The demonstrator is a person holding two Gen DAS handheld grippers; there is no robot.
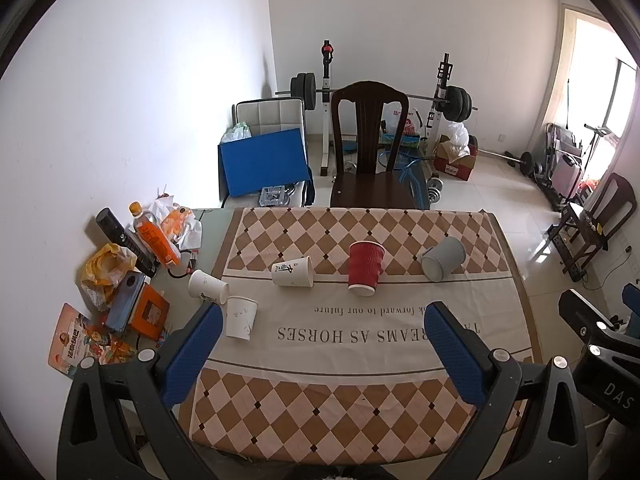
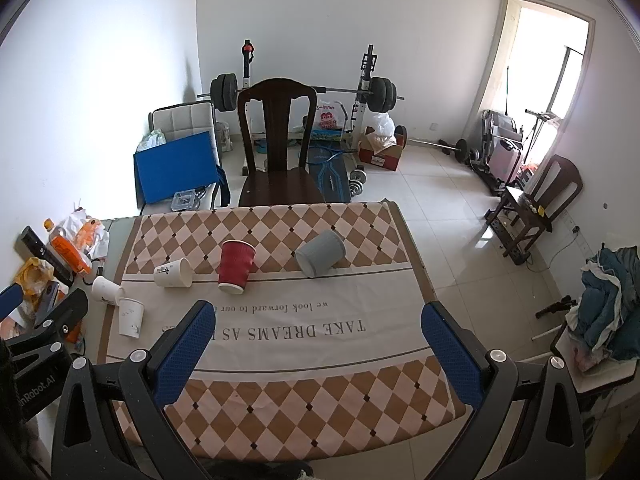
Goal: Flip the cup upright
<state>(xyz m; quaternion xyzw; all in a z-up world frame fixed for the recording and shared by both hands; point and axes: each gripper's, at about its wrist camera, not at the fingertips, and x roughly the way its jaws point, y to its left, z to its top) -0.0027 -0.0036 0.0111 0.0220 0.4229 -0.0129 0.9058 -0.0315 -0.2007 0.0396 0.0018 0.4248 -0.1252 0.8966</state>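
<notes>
**Five cups down, none righted yet**

The worktop (image 1: 516, 280) carries a checked cloth (image 1: 352, 412), and the red cup (image 1: 365, 266) near the cloth's middle serves as landmark. Both claws hang over the near edge, well short of the red cup: the left claw (image 1: 323, 354) is spread wide and holds nothing, and the right claw (image 2: 320, 350) is likewise spread and empty.

By the look of it the task has not begun. Nothing is gripped and no cup stands mouth-up.

Counted, there are five cups. The grey cup (image 1: 443, 258), the largest, lies on its side to the right of the red cup. The red cup itself stands rim-down, leaning slightly. Three white cups sit to its left: a printed cup (image 1: 292, 272) on its side just beside it, a plain one (image 1: 208, 286) on its side farther left, and a small one (image 1: 241, 317) rim-down, touching or nearly touching that one.

All five probably need turning; which comes first cannot be told.
</notes>
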